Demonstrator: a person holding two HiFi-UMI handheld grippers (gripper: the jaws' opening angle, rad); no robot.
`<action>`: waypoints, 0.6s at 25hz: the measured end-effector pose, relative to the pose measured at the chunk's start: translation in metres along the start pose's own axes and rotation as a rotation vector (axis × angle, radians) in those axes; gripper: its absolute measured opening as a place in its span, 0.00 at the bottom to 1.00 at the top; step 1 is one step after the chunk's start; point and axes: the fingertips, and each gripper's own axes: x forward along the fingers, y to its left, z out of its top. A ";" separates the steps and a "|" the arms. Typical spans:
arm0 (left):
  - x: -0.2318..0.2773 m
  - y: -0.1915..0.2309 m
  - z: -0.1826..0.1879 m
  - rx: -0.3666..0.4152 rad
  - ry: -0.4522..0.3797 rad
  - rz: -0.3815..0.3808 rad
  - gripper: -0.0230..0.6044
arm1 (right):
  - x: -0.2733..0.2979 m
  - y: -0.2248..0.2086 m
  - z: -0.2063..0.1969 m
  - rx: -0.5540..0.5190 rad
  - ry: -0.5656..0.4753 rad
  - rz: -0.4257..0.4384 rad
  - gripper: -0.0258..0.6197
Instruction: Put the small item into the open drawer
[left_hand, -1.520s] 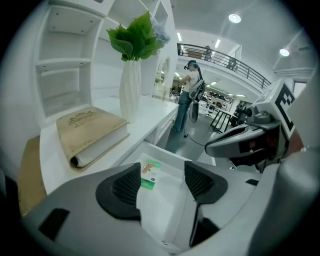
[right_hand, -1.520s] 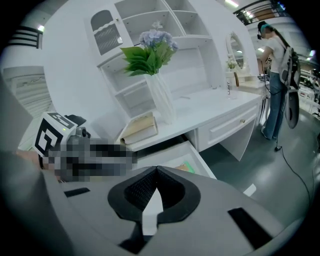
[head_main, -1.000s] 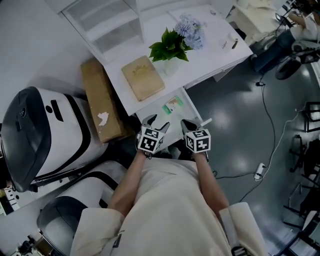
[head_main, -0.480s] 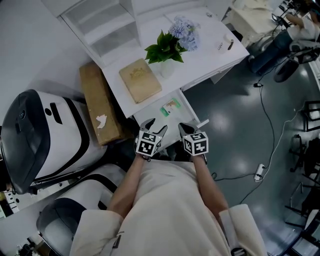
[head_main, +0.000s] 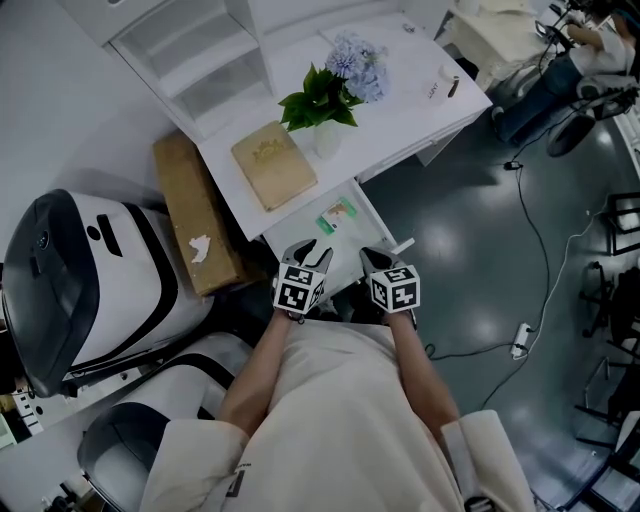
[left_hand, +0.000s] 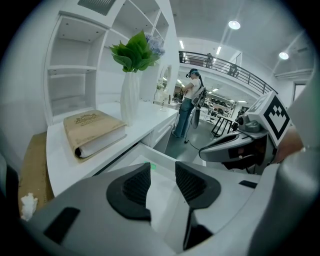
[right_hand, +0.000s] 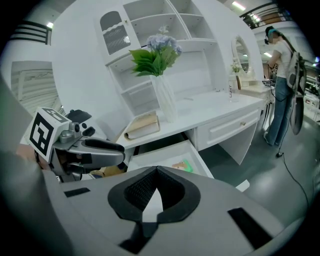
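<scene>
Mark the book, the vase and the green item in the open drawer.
book (head_main: 274, 165), head view, middle of the cover.
vase (left_hand: 131, 97), left gripper view, middle of its body.
item (head_main: 337, 215), head view, its middle.

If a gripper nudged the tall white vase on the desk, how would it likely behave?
The vase looks tall and slim with a leafy bouquet on top, so a push high up would probably tip it. Its smooth white surface suggests ceramic or glass: likely fragile and somewhat slippery.
</scene>
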 end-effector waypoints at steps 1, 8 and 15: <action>0.001 0.000 0.001 -0.001 -0.002 0.000 0.29 | 0.000 -0.001 -0.001 0.000 0.002 -0.001 0.08; 0.012 -0.002 0.002 -0.011 0.007 -0.009 0.17 | -0.006 -0.016 0.002 0.027 -0.018 -0.028 0.08; 0.017 -0.002 0.001 -0.010 0.017 -0.021 0.06 | -0.005 -0.027 0.000 0.065 -0.001 -0.033 0.08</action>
